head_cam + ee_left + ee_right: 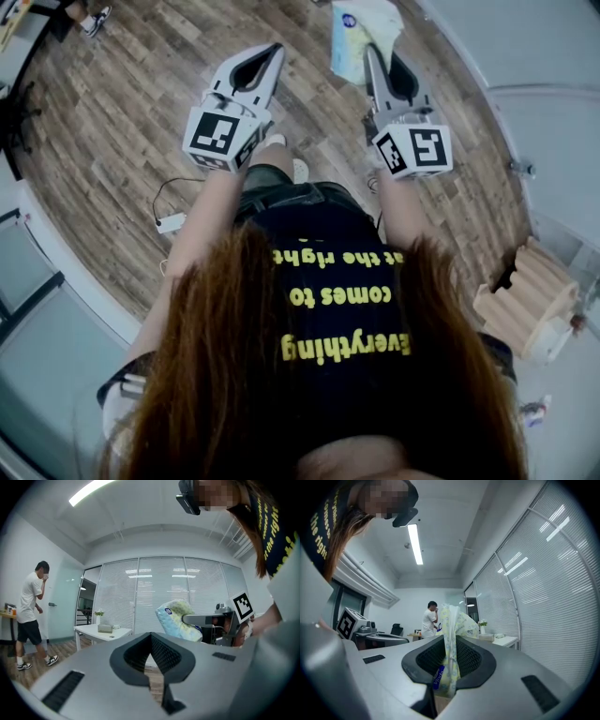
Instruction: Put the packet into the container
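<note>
R gripper [373, 58] is clamped on the packet [362, 33], pinching one edge w/ the soft bulk flopping past the tips, out in front of the person over the wood floor [141, 112]; L gripper [272, 52] is just beside it, jaws closed on nothing; I'd judge this the carry step, so hold a firm pinch, go slow w/ no swinging, and bring the L in as support if the pack sags; no container in any view; wooden rack [530, 300] off to the R looks bare; far white table [101, 632] has a small box [105, 628] & plant [98, 614]; second person [30, 606] stands beyond.
</note>
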